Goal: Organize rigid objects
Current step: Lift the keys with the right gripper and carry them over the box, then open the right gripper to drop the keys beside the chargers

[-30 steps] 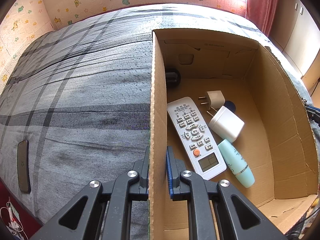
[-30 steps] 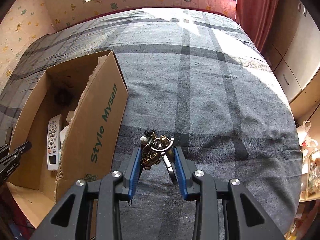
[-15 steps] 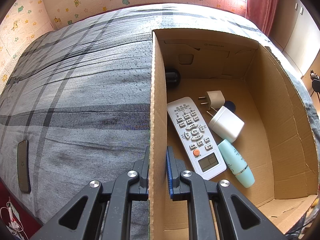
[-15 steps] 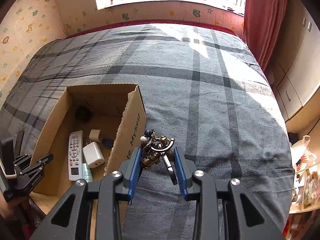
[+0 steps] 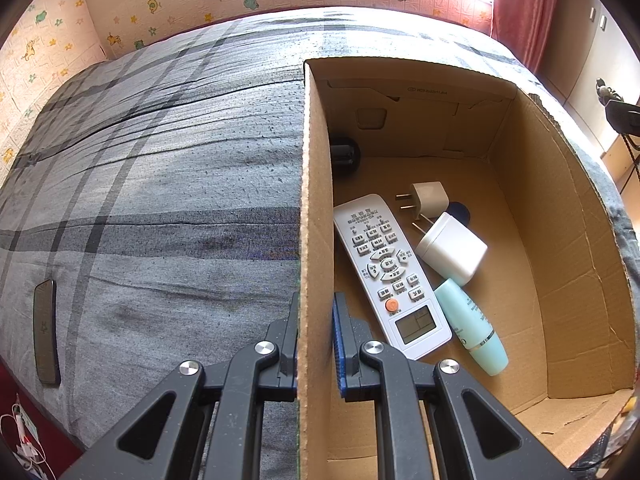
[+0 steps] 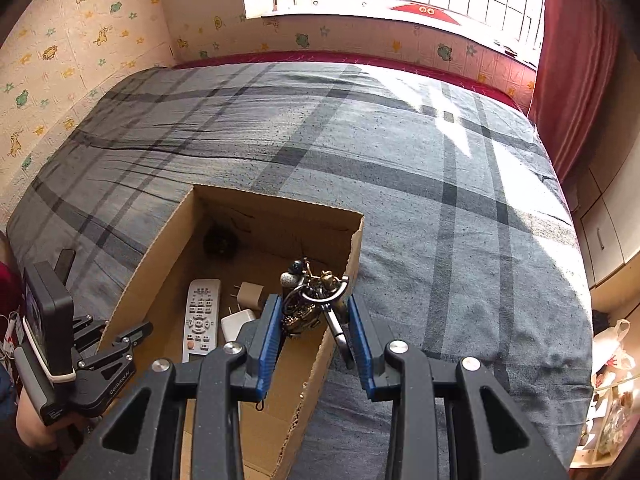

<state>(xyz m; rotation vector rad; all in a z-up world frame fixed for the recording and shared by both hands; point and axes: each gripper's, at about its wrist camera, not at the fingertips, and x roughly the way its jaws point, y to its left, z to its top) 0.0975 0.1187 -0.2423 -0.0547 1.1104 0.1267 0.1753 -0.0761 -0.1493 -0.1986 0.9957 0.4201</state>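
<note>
Clamping the near left wall of the cardboard box (image 5: 316, 240), the left hand-held gripper (image 5: 315, 344) has its jaws pinched shut on the cardboard, probably to steady the box on the bed (image 6: 440, 168) while things go in. Above the box's right wall, the right hand-held gripper (image 6: 314, 320) is closed on a bunch of brass-coloured keyring trinkets (image 6: 308, 300), carried over the rim so it can be let down inside. On the box floor lie a white remote (image 5: 390, 276), a small plug adapter (image 5: 428, 200), a white charger block (image 5: 452, 248) and a pale green tube (image 5: 472, 328). A dark round thing (image 5: 344, 152) in the box's far corner is half hidden by the wall; I cannot make out what it is. What exactly hangs on the keyring is also hard to read. Left of the box, a dark flat phone-like object (image 5: 44, 332) lies on the bed
</note>
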